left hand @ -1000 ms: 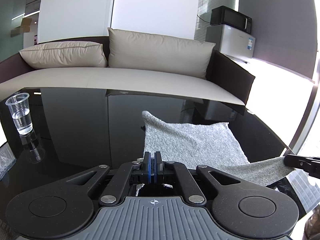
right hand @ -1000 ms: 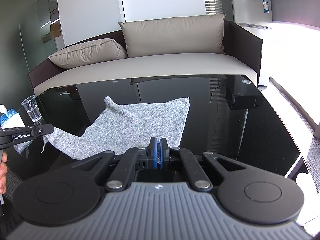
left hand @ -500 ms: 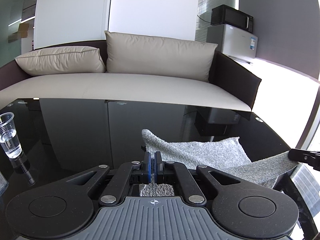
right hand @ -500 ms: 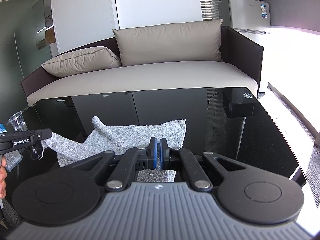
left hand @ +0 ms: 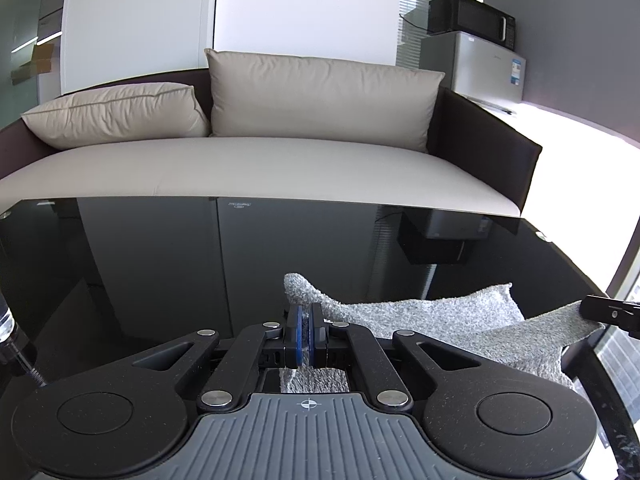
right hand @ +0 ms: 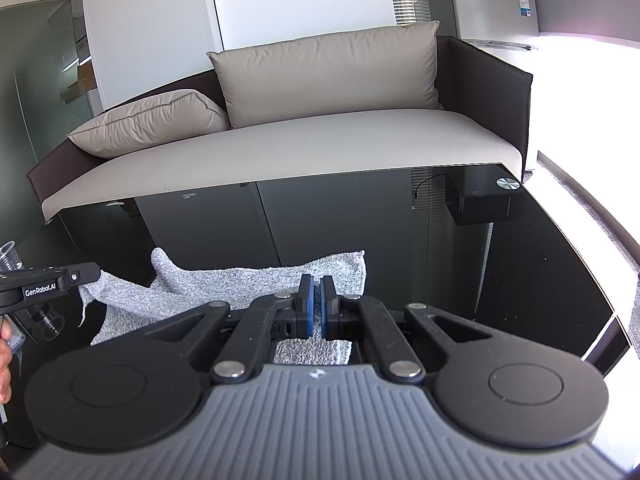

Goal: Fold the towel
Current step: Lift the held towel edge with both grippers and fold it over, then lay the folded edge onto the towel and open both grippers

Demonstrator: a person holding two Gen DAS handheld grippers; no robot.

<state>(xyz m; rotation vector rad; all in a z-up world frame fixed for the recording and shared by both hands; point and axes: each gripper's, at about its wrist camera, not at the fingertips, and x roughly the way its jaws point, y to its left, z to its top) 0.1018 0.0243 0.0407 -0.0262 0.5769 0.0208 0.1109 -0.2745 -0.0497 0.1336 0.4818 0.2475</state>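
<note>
Plainly both pairs of jaws are pinched on cloth; the left gripper (left hand: 305, 330) and right gripper (right hand: 317, 312) each clamp a near corner of the grey towel (right hand: 256, 286), which sags between them above the black glass table (left hand: 160, 264), its far edge resting there; soft, light, limp, so corners are the hold; beyond the table, a beige sofa (left hand: 248, 168).

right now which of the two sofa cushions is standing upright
The larger cushion, propped upright against the sofa backrest. The smaller cushion to its left lies slumped flat on the seat at the sofa's end.
</note>
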